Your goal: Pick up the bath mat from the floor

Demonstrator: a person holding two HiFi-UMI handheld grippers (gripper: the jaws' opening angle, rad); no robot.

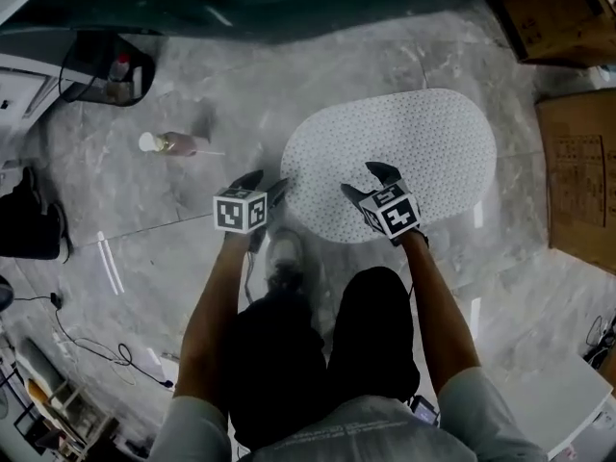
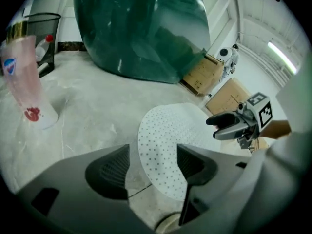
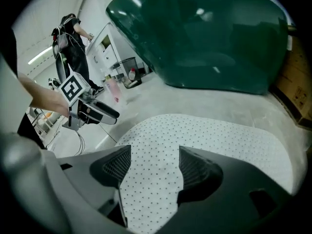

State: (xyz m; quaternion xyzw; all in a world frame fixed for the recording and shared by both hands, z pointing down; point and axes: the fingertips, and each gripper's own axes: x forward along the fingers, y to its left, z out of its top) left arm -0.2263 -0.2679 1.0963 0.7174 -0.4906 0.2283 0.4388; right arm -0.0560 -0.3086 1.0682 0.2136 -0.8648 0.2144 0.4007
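Nearest to us, our legs in dark trousers (image 1: 371, 340) are at the near side of the bath mat (image 1: 404, 152). The mat is white and dotted and lies flat on the grey marble floor (image 1: 144, 191). The left gripper (image 1: 265, 183) hangs at the mat's near left edge. Its claw is apart, and between the jaws we see only the mat's edge and the floor. The right gripper (image 1: 371, 183) is over the mat's near part, with its claw also apart and clamped on nothing. Left of the mat, well apart from it, is a pinkish bottle (image 1: 175, 143). Cardboard boxes (image 1: 577, 176) are to the mat's right. Beyond the mat stands a big dark green body (image 1: 289, 3), and far to the mat's left a black wire basket (image 1: 108, 70).
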